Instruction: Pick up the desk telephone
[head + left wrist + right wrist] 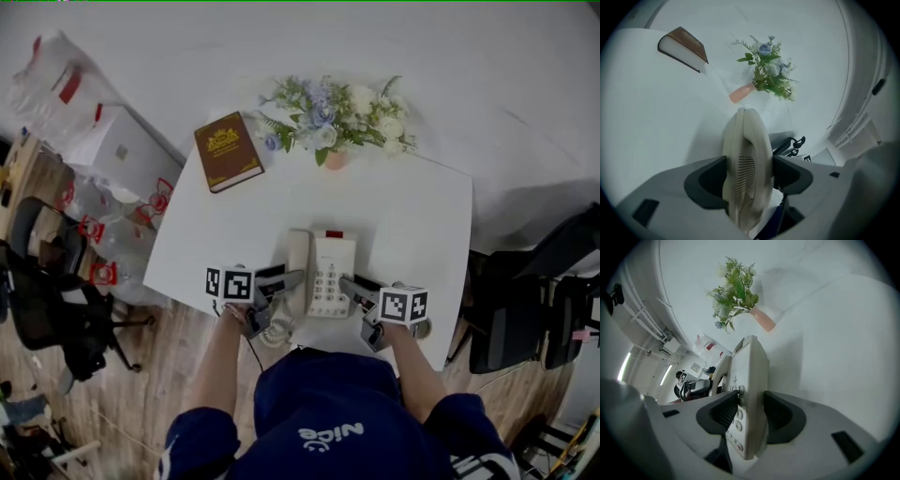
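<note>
Head view: the phone (330, 272) lies at the near edge of the surface (412, 211), with the handset (296, 258) on its left side. The left gripper (286, 286) comes in at the handset and the right gripper (354, 289) at the phone's right edge. The coiled cord (275, 333) hangs by the surface edge and might snag in a lift. The one container, a pink vase (335, 160) at the far edge, holds flowers (328, 112). It stands well apart from the phone and looks safe.

Left gripper view: the jaws are clamped on the handset alone, one pad on each flank. The handset probably only rests in its cradle, so if this hand rises faster than the other, the handset could part from the body.

Right gripper view: the jaws are clamped on the phone's thin edge, one pad over the keys. So narrow a hold may let the body pivot or slip out, and the pad could press keys.
</note>
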`<state>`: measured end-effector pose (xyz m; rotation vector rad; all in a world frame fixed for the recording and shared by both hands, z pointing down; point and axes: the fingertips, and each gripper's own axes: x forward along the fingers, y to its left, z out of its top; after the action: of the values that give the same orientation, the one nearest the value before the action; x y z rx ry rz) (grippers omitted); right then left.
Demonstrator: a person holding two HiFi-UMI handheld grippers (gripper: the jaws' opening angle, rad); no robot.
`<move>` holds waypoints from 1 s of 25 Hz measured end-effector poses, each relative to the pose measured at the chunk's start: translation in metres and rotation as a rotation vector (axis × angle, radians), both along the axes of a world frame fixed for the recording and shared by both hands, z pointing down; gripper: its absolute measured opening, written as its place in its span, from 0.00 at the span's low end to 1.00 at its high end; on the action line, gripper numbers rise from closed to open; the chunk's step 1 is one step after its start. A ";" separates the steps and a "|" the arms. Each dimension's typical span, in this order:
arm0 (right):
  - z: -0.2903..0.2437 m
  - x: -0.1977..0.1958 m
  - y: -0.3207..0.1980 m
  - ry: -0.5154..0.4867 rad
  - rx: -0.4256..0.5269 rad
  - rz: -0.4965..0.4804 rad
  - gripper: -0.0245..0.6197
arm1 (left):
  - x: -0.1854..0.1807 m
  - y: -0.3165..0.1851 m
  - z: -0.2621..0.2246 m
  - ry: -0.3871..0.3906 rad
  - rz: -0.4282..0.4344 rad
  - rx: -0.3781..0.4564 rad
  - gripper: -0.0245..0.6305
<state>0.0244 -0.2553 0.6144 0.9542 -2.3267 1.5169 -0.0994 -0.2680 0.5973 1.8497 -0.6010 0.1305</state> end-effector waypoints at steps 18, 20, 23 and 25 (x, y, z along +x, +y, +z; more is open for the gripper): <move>-0.058 -0.003 0.010 -0.032 0.136 -0.002 0.32 | -0.005 0.016 -0.052 0.042 -0.057 0.133 0.53; -0.059 -0.004 0.014 -0.032 0.139 -0.010 0.32 | -0.007 0.019 -0.055 0.040 -0.050 0.144 0.53; -0.064 -0.004 0.022 -0.035 0.152 0.005 0.32 | -0.007 0.027 -0.060 0.046 -0.062 0.159 0.53; -0.070 -0.004 0.026 -0.039 0.169 0.005 0.32 | -0.008 0.033 -0.065 0.050 -0.069 0.166 0.53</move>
<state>0.0200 -0.2294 0.5441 0.9773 -2.5148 1.3702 -0.1079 -0.2348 0.5325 1.9835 -0.6558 -0.0122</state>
